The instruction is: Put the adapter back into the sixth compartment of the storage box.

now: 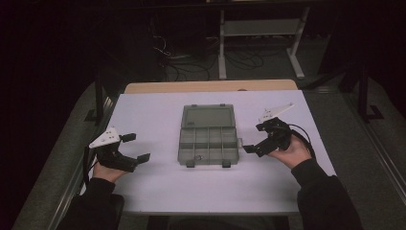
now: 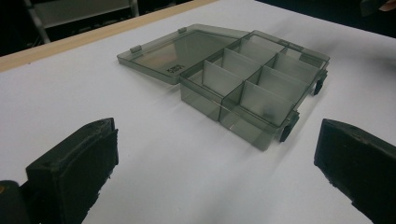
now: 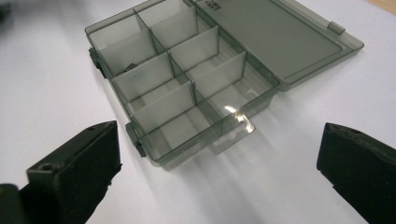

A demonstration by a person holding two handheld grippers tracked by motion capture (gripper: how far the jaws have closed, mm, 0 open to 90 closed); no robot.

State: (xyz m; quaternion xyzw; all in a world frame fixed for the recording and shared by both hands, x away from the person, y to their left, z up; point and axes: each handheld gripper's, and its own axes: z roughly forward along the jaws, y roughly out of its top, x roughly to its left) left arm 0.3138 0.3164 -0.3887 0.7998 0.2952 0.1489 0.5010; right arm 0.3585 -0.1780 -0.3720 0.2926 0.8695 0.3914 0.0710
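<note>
Jaws on both the left gripper (image 1: 133, 146) and right gripper (image 1: 254, 139) are wide apart beside the open box (image 1: 209, 135), which looks light, stiff, slippery; grab its edge.

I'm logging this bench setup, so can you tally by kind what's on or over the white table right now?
Organizer box, smoky clear plastic, lid open flat: 1
Handheld grippers, both with jaws open: 2, namely the left gripper and the right gripper
Loose clear divider piece lying beside the box: 1
Total: 4
</note>
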